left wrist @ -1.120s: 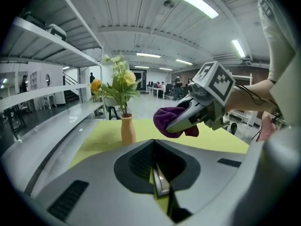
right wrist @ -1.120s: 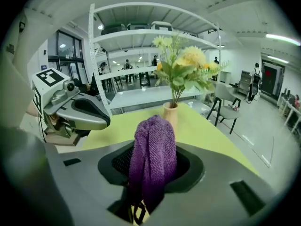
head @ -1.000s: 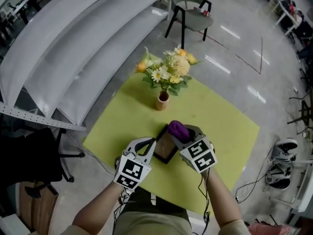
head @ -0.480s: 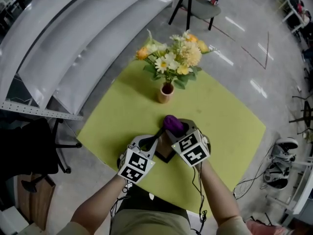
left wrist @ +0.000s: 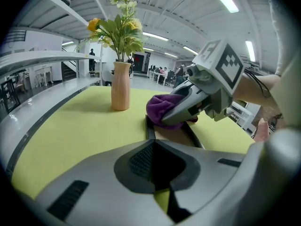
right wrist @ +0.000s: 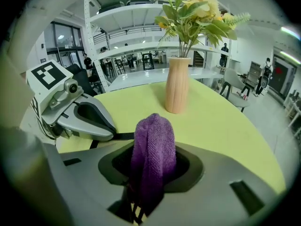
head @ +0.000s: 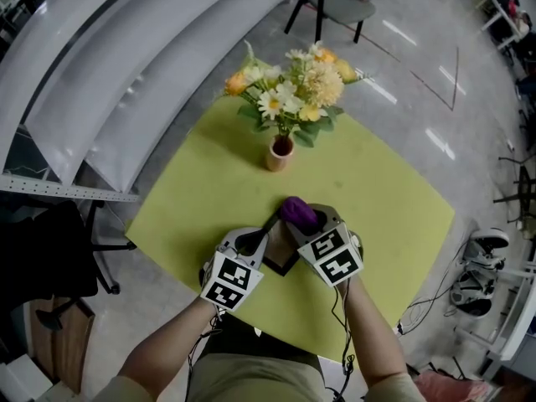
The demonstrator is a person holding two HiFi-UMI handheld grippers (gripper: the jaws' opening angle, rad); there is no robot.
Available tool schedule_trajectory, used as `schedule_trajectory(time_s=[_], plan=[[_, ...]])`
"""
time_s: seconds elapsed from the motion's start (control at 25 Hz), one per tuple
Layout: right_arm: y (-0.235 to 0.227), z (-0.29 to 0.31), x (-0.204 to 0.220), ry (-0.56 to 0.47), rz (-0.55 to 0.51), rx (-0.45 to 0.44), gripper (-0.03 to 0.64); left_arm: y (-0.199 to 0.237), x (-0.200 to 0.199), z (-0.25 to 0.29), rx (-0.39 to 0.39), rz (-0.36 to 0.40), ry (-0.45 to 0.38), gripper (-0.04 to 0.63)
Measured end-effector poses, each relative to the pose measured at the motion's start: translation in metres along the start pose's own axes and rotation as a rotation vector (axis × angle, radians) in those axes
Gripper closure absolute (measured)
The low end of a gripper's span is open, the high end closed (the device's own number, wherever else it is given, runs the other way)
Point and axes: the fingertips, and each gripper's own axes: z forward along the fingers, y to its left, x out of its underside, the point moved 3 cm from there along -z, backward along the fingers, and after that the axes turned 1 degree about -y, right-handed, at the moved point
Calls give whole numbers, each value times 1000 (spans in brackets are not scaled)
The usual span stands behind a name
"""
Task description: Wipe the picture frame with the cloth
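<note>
Right tongs [right wrist: 151, 173] clamped on a purple cloth [right wrist: 153, 135], with the wad bulging out past the tips. Left tongs [left wrist: 155, 164] drawn together on the near rail of the picture frame [head: 280, 256], judging by the dark rail running into their mouth.

Dark-rimmed frame with a brown panel, lying between both tongs close to the near corner of the worktop [head: 385, 208], cloth resting on its far end. Looks light and rigid, probably with a smooth face. Apt to skate on the green top or tip up if rubbed without a hold, and liable to crack if squeezed across the panel. Best gripped by a rail only, at an edge, leaving the face free for the cloth.

Soft, limp, terry-like cloth. Needs a pinch low in the bunch so that enough sticks out to rub with.

Judged to be mid-wipe, with strokes over the face and rails yet to do.

Further off, toward the far corner, a tan vase [head: 279, 153] of yellow and white flowers [head: 293, 99], well apart from the frame. Worth keeping sweeps short of it.
</note>
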Motion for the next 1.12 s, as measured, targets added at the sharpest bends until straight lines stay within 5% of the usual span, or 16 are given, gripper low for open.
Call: schedule_trajectory(time_s=[0.52,0.84,1.12], plan=[[-14,-48,30,16,173,63,477,2,0,2,32,-11,1,589],[25,-16,-21,-73,73,-14,477,0,-1,1,38,9,13,589],[36,12,-6,-33,121,-28,477,0,-1,1,41,49,20,589]])
